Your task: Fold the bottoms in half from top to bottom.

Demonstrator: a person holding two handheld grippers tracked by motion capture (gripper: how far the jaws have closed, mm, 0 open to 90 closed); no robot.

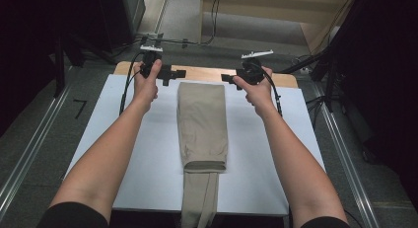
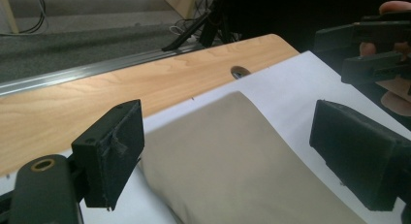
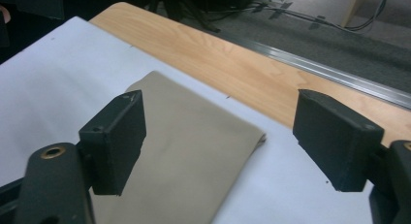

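Note:
Folded beige trousers (image 1: 202, 124) lie lengthwise down the middle of the white sheet (image 1: 123, 154), their near end hanging over the front edge. My left gripper (image 1: 176, 75) hovers by the far left corner of the trousers, jaws open and pointing right. My right gripper (image 1: 227, 80) hovers by the far right corner, open and pointing left. In the left gripper view the beige cloth (image 2: 232, 161) lies between and beyond the open jaws of the left gripper (image 2: 242, 156), with the other gripper (image 2: 373, 49) farther off. The right gripper (image 3: 237, 136) frames the cloth's far corner (image 3: 194, 141).
The white sheet covers a wooden table (image 1: 207, 74) whose bare strip shows along the far edge. Dark stands and cables (image 1: 212, 20) sit on the floor beyond. Metal rails (image 1: 29, 144) run along both sides of the table.

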